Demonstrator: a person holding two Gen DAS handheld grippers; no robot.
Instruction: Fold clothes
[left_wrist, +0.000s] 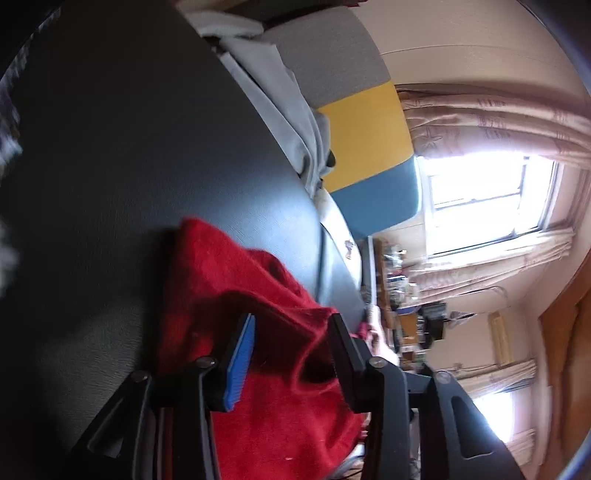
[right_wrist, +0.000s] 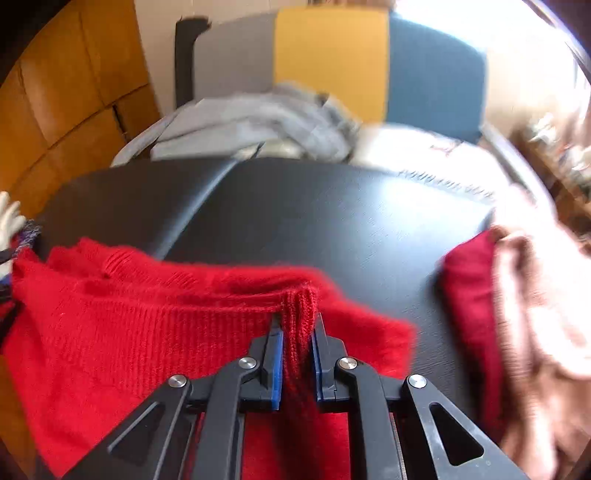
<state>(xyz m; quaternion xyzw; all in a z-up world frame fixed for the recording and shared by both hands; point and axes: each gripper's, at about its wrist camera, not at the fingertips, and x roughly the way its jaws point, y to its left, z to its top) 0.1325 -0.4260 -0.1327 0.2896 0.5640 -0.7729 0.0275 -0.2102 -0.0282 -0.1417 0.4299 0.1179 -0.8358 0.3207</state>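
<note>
The red sweater (right_wrist: 155, 325) lies bunched on the black table (right_wrist: 295, 206). The right claw (right_wrist: 297, 332) pinches its ribbed edge, sweater spreading leftward. The left claw (left_wrist: 291, 332) gapes wide over it, holding nothing.

Left wrist view is rolled sideways, close above the counter (left_wrist: 147, 166), facing the window (left_wrist: 480, 199). Right wrist view sits upright and low, facing the sofa (right_wrist: 332, 55). Both share the counter, sofa and red sweater (right_wrist: 129, 325)
</note>
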